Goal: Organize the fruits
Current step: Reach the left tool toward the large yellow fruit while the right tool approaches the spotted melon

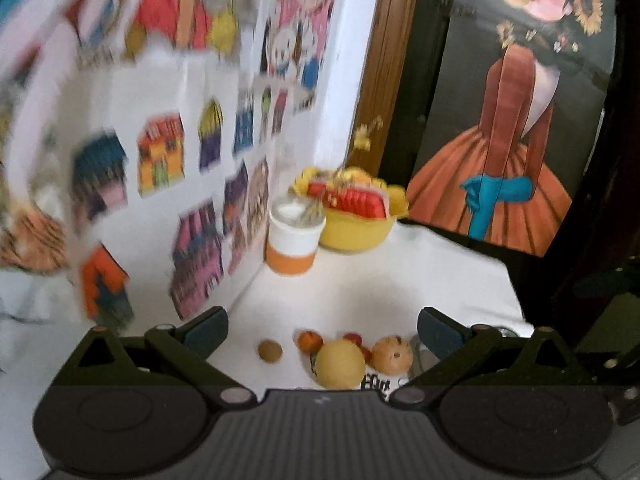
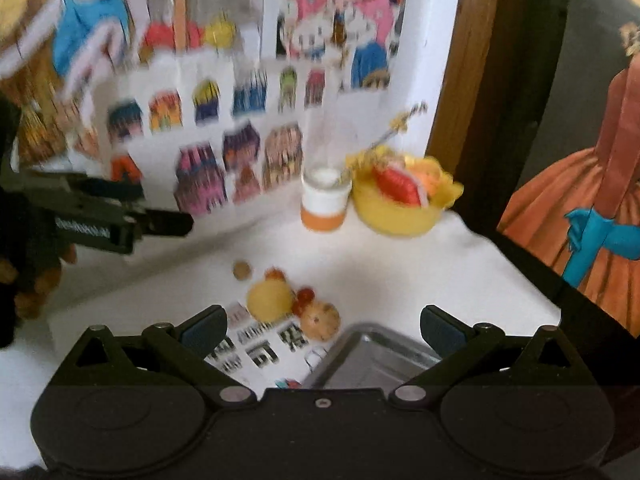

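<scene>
Loose fruits lie together on the white table. A big yellow fruit (image 1: 341, 364) (image 2: 269, 298) sits beside a speckled orange one (image 1: 393, 353) (image 2: 320, 318). Small red fruits (image 1: 310, 340) (image 2: 304, 295) and a little brown round one (image 1: 269, 350) (image 2: 241, 270) lie close by. A metal tray (image 2: 372, 356) stands empty just right of them. My left gripper (image 1: 322, 330) is open above the fruits, holding nothing. My right gripper (image 2: 322, 330) is open too, over the tray's near side. In the right wrist view the left gripper (image 2: 168, 224) reaches in from the left.
A white and orange jar (image 1: 294, 236) (image 2: 325, 200) and a yellow bowl (image 1: 356, 228) (image 2: 394, 210) with red and yellow things stand at the back corner. A wall with cartoon stickers (image 1: 160, 160) runs along the left. Printed paper (image 2: 256, 354) lies under the fruits. The table edge falls off at the right.
</scene>
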Available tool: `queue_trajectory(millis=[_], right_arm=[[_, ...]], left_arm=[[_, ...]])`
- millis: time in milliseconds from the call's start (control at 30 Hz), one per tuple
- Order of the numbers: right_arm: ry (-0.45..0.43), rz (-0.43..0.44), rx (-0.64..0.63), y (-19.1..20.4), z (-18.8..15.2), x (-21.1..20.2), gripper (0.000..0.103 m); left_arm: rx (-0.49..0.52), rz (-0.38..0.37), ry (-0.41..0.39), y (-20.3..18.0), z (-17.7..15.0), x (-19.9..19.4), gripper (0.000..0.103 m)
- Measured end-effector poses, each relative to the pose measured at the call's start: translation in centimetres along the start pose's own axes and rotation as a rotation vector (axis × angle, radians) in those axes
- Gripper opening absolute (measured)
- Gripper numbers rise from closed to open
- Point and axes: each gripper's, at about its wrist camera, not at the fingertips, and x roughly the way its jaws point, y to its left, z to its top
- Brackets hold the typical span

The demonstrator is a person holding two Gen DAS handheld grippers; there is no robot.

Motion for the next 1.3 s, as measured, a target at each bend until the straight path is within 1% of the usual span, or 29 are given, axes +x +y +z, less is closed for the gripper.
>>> queue_trajectory(millis=[200, 333, 567, 800, 1033, 1233, 1300], right_arm=[[0.086, 0.047, 0.041, -1.2, -1.9, 4.8, 0.102], [0.118, 0.041, 0.013, -1.1, -2.8, 7.3, 0.102], [0.167, 0.048, -0.01, -1.2, -4.1, 11.3, 0.102], [0.199, 0.049, -0.022, -1.4, -4.8, 14.3, 0.102], [0.189, 0.036, -0.087, -1.1, -4.8, 16.9, 0.102], [0.171, 0.055, -0.132, -0.9, -4.6, 18.9, 0.102], [0.166, 0.057, -0.145, -0.9, -4.4, 19.4, 0.101]], left_arm=[[-0.037, 0.008, 0.082, 0.5, -1.7, 4.1, 0.103], [-0.058, 0.004, 0.134, 0.6, -2.9, 6.3, 0.103], [-0.077, -0.013, 0.197, 0.8, -4.3, 9.5, 0.103], [-0.081, -0.029, 0.214, 0.7, -5.2, 11.4, 0.103], [-0.09, -0.043, 0.213, 0.9, -5.6, 12.9, 0.103], [-0.113, -0.056, 0.219, 1.2, -5.7, 14.0, 0.103], [-0.114, -0.062, 0.217, 1.2, -5.7, 14.3, 0.103]])
